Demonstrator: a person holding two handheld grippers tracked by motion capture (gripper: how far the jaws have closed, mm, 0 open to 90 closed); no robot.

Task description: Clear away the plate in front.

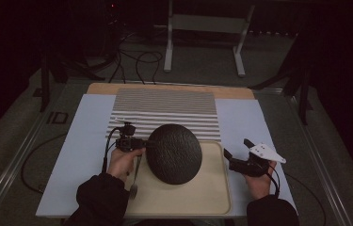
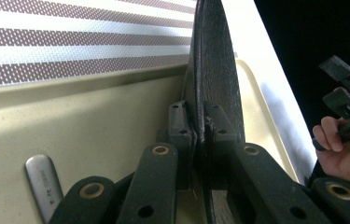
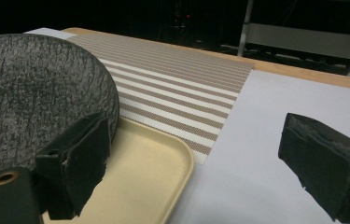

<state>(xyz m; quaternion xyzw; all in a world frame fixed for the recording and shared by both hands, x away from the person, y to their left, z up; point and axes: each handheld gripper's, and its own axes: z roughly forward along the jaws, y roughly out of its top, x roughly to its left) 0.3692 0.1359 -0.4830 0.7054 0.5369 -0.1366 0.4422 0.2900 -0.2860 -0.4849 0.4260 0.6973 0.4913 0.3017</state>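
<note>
A dark, rough-textured round plate point(image 1: 174, 153) is tilted over the beige tray point(image 1: 212, 188). My left gripper point(image 1: 147, 143) is shut on its left rim. In the left gripper view the plate point(image 2: 214, 70) stands edge-on, and the pads of my left gripper point(image 2: 199, 123) press on both faces. My right gripper point(image 1: 238, 148) is open just right of the tray, holding nothing. In the right gripper view, the open right gripper point(image 3: 196, 158) has the plate point(image 3: 32, 102) at its left and the tray's corner point(image 3: 149, 172) below.
A metal utensil point(image 1: 135, 179) lies on the tray's left side by my left hand; its handle point(image 2: 44, 179) appears under the left gripper. A striped placemat point(image 1: 164, 106) lies behind the tray on a white sheet point(image 1: 240, 117). Cables and a metal stand point(image 1: 204, 28) are on the floor beyond.
</note>
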